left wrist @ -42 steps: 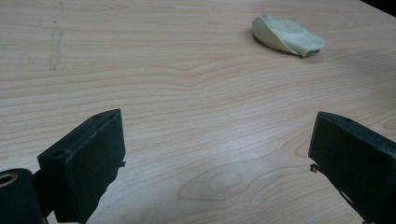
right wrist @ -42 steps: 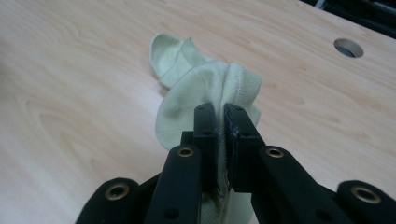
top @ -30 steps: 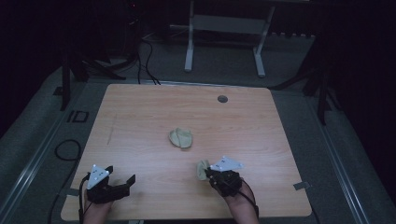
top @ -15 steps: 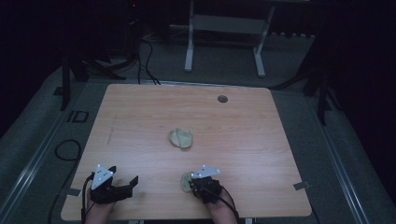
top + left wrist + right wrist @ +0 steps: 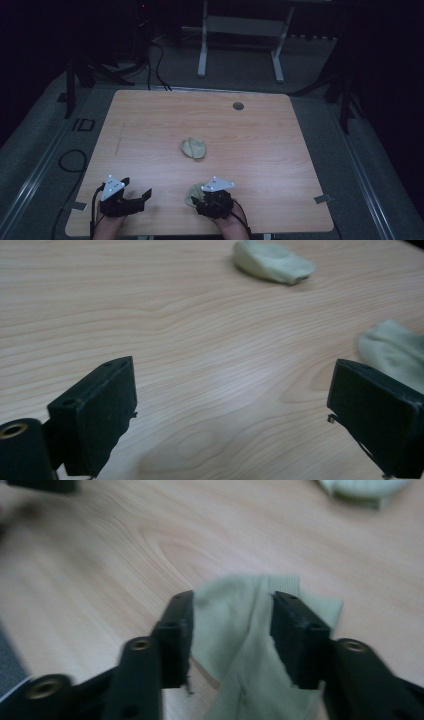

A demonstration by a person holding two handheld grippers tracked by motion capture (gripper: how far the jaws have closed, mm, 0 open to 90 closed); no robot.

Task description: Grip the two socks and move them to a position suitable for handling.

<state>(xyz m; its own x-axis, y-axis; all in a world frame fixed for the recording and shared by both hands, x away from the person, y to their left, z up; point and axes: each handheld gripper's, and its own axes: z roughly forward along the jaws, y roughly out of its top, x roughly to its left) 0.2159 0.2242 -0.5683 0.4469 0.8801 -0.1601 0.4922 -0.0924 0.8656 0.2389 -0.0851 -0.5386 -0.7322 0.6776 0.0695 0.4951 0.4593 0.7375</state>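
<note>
Currently, item one: a pale green sock (image 5: 250,645), soft ribbed knit, limp and creased, lying on the near middle of the wooden table (image 5: 280,150) between the jaws of my right gripper (image 5: 232,625). Those jaws stand partly apart on either side of the cloth; whether they pinch it I cannot tell, the picture being blurred.

Item two: a second pale green sock (image 5: 194,148), bunched into a rounded lump at the table's centre, well apart from the first.

Item three: my left gripper (image 5: 135,196), near left, jaws wide apart over bare board, nothing between them.

Item four: tabletop, light wood-grain laminate, smooth and flat, with a small round grommet (image 5: 238,106) at the far side.

Risks, as I judge them: thin knit may slide out of a partial grip; the fabric may drag and fold on the smooth surface; closing low could scrape my jaws on the board.
</note>
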